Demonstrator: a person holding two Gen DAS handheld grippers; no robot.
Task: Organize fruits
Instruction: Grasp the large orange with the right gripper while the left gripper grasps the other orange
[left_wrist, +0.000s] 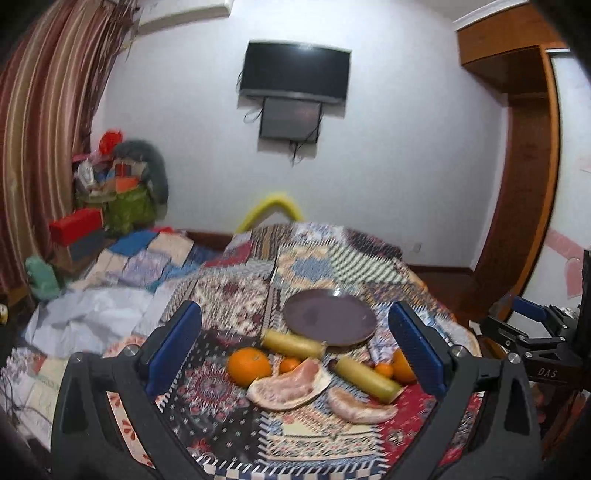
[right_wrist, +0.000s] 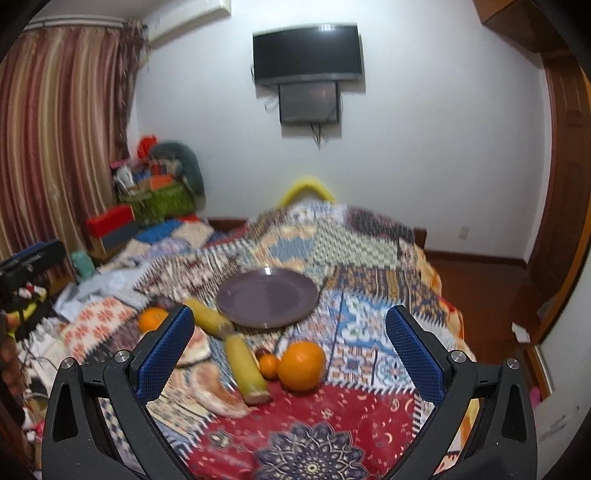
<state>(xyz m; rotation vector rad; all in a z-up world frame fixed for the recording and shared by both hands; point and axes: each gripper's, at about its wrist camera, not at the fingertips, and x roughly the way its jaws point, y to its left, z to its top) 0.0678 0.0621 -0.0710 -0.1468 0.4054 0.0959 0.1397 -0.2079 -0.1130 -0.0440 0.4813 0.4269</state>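
Left claw (left_wrist: 295, 349) spread wide, gripping nothing, poised above the fruit. Right claw (right_wrist: 290, 354) likewise spread and empty. All fruit lies on the patchwork cloth (right_wrist: 369, 295) of the counter, none on the purple plate (left_wrist: 330, 317). Just in front of the plate: two yellow cylindrical pieces (left_wrist: 291, 344) (left_wrist: 367, 378), a large orange (left_wrist: 248, 366) to the left, a second large orange (right_wrist: 301, 365) to the right, small tangerines (left_wrist: 289, 365) (right_wrist: 269, 365) between them, two peeled pomelo segments (left_wrist: 288, 387) (left_wrist: 360, 406) nearest the left camera
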